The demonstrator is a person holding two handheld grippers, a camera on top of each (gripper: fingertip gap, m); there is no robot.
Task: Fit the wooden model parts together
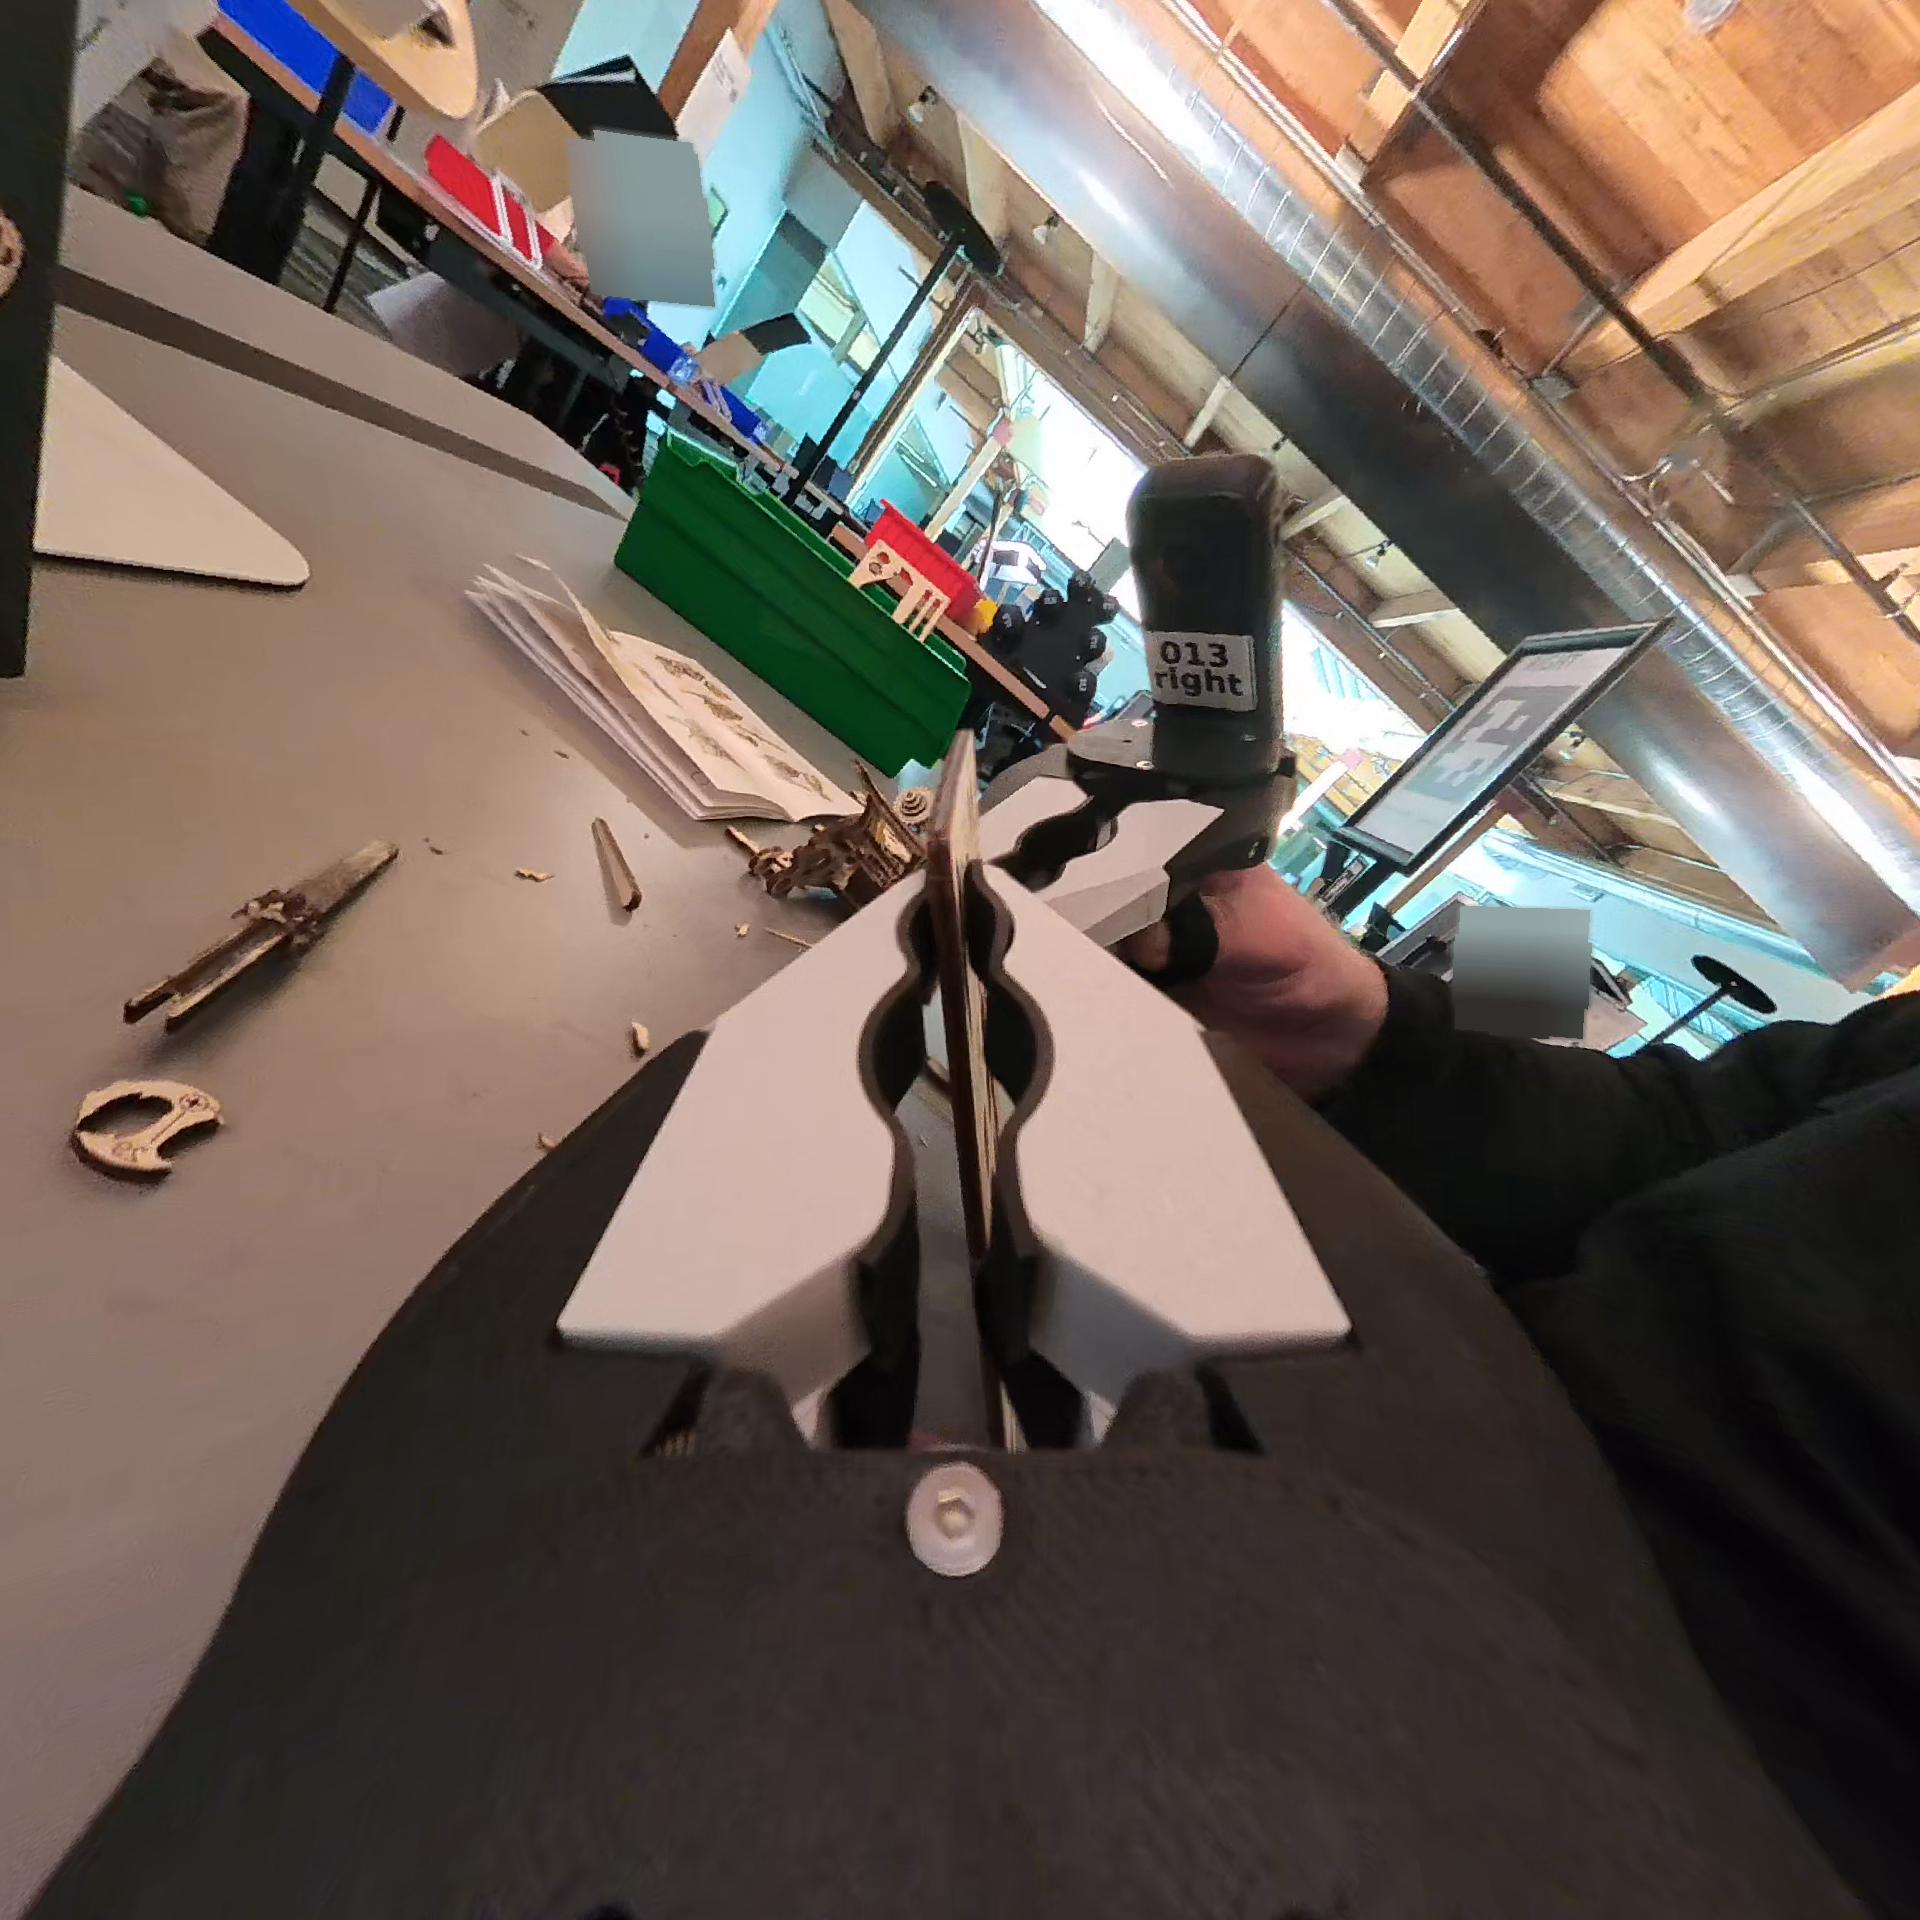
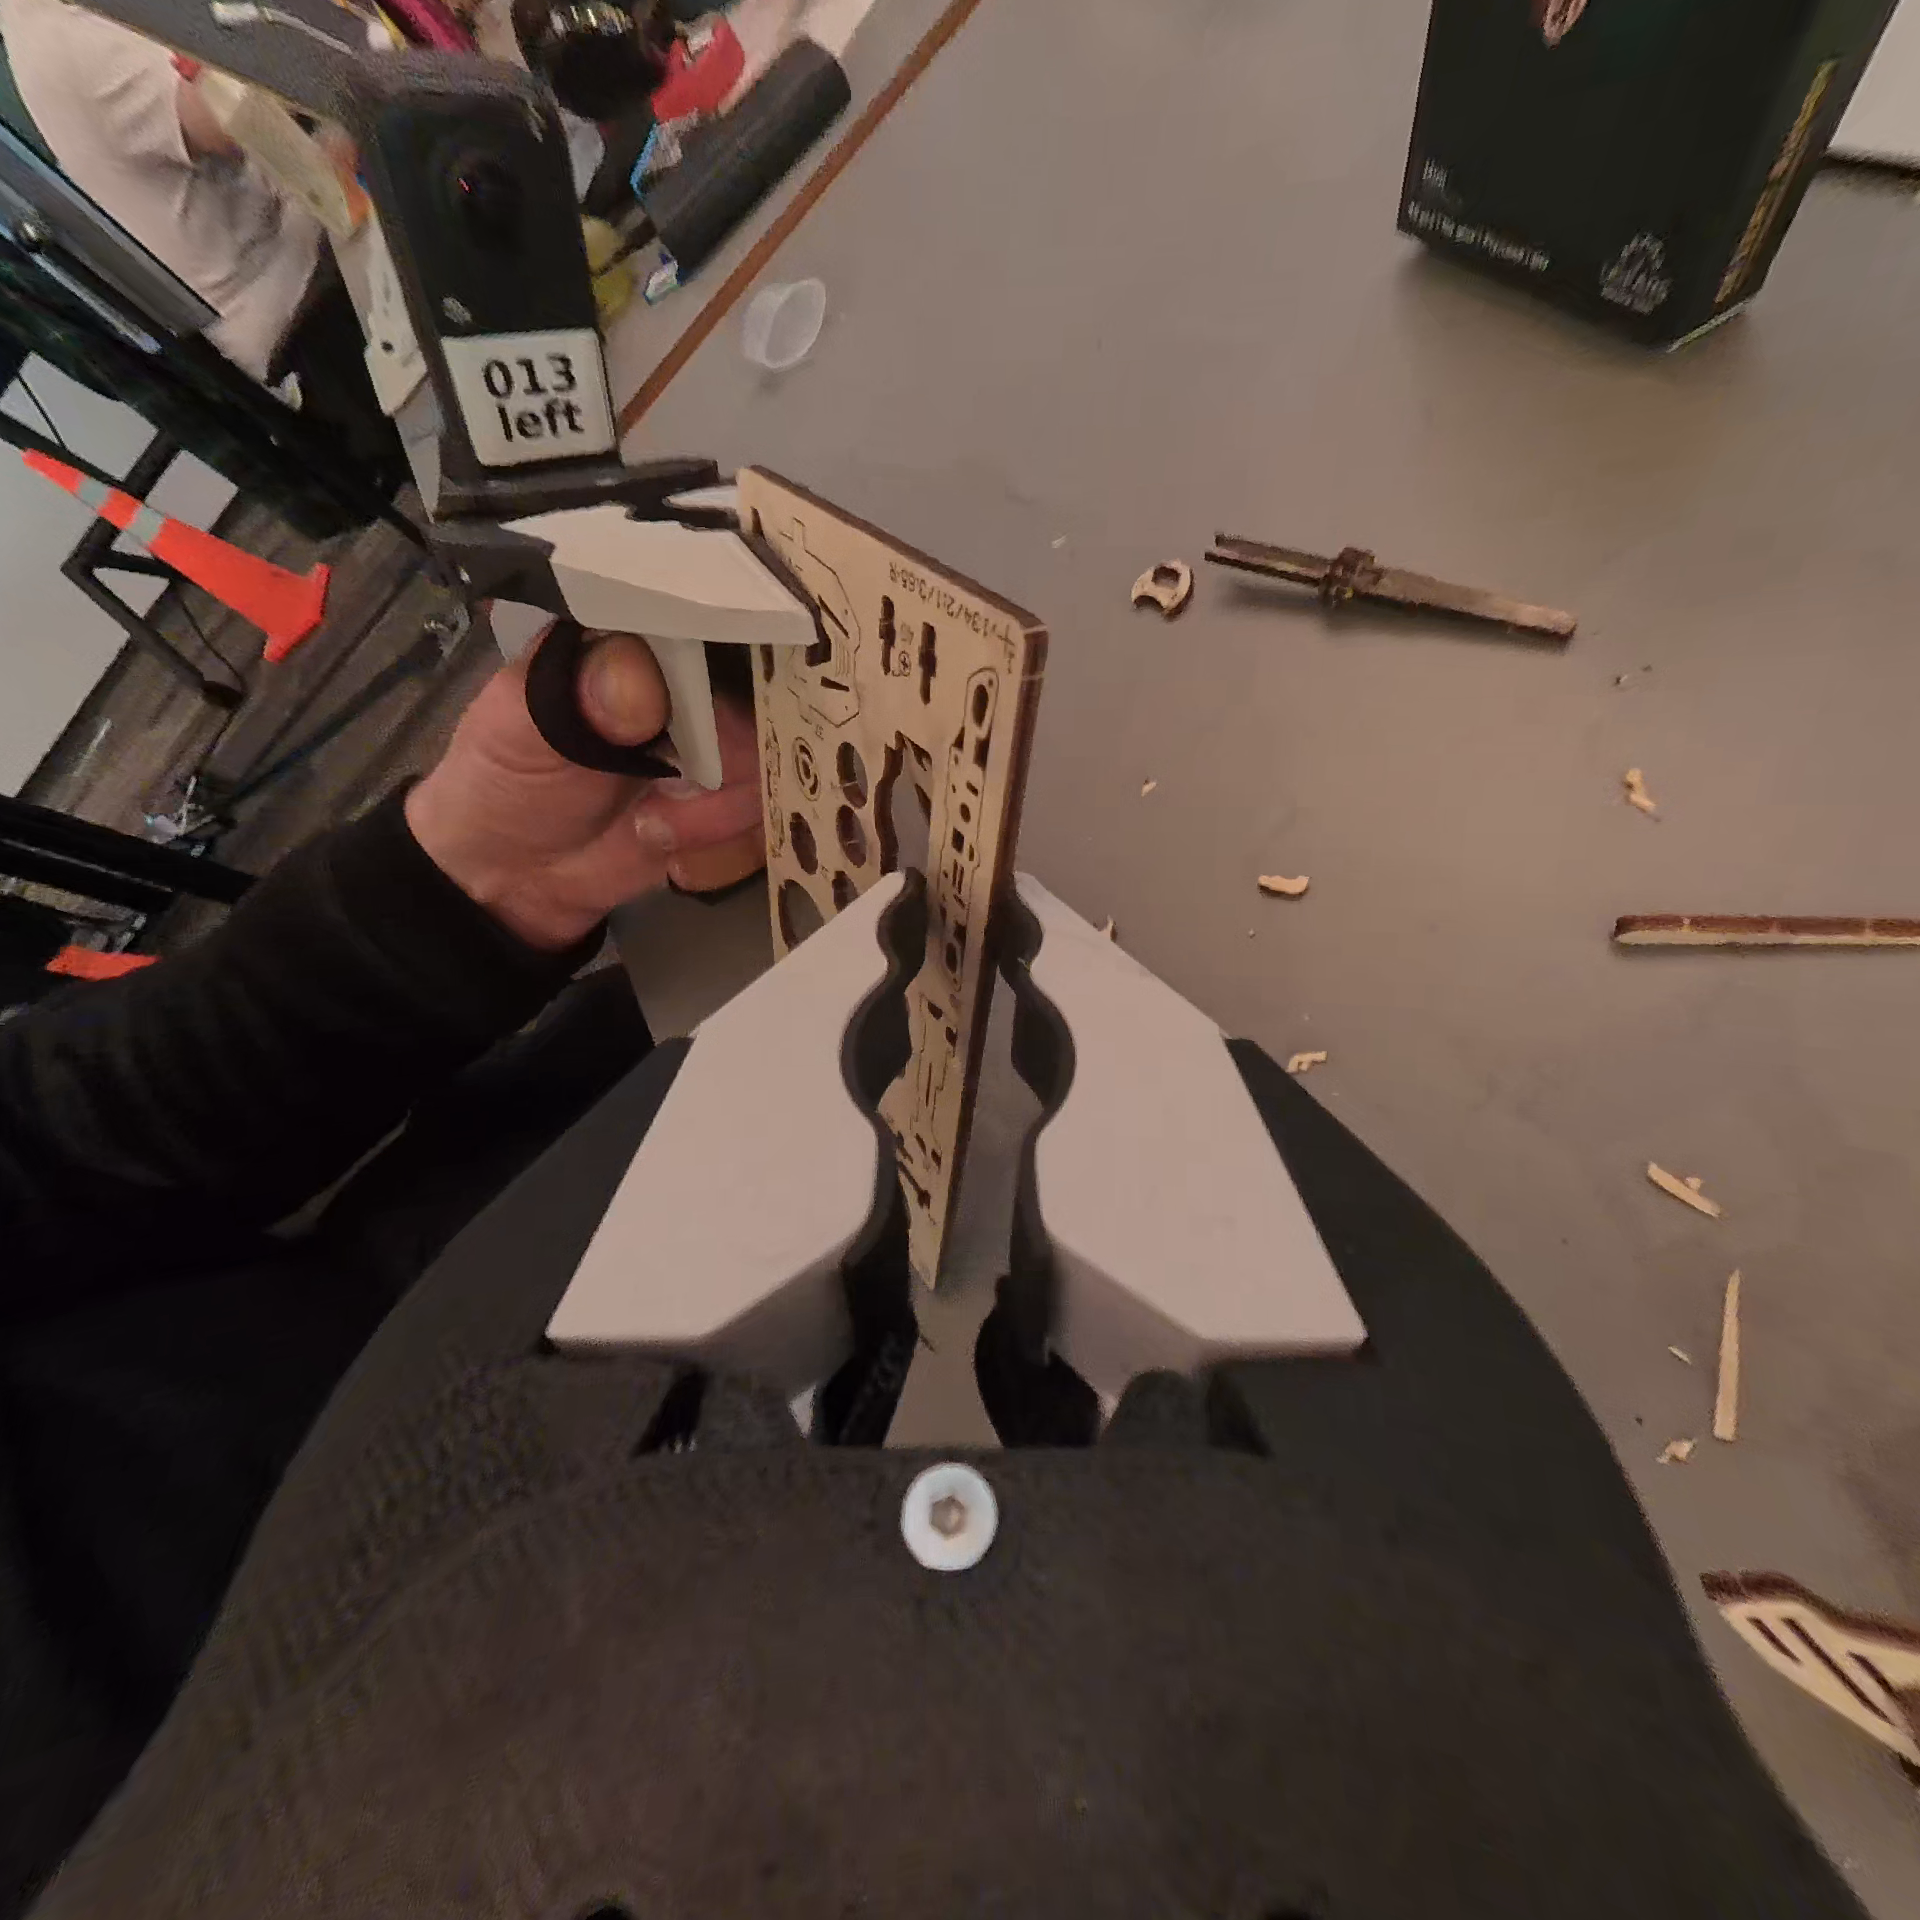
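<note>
In the left wrist view, the left gripper has its jaws pinched on the wooden parts sheet, seen edge-on in the middle of the frame. The right gripper sits just behind it.

In the right wrist view, the right gripper jaws squeeze the sheet's lower edge. The sheet stands tall above the desk, and the left gripper holds its upper left corner.

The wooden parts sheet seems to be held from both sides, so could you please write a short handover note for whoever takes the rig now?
Left tool: shut on the wooden parts sheet, gripping one edge.
Right tool: shut on the same sheet at its opposite edge; the sheet is upright above the grey table.
On the table: a shaft-like assembly, a small curved piece, a partly built model, an instruction booklet, offcuts.
Done: some parts popped out.
Left: remove the remaining parts and fit them.
</note>
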